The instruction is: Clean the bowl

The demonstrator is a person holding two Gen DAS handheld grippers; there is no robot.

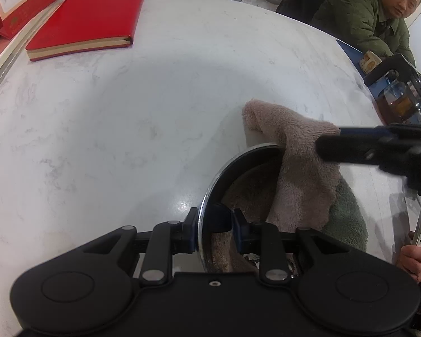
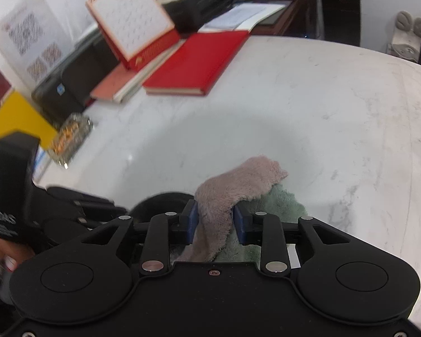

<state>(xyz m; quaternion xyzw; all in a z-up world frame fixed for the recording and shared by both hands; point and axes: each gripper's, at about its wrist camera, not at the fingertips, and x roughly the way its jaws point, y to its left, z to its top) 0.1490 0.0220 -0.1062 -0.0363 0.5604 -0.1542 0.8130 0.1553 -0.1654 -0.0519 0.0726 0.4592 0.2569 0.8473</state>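
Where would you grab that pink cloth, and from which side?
Take the cloth at the raised fold that humps up over the bowl's rim, coming from above with one finger on each side. That ridge stands clear of the table, so it probably pinches more easily than the flatter parts.

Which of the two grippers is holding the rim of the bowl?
The left gripper clamps the bowl rim; the right gripper has only the cloth between its fingers.

Left hand-held gripper (image 1: 214, 229) at bottom centre of left wrist view, pointing steeply down, jaws narrow, clamped across bowl (image 1: 238, 185) rim. Right hand-held gripper (image 2: 214, 221) at bottom centre of right wrist view, cloth (image 2: 224, 196) between its jaws, pads slightly apart. Hand (image 1: 415, 261) at lower right edge gripping handle.
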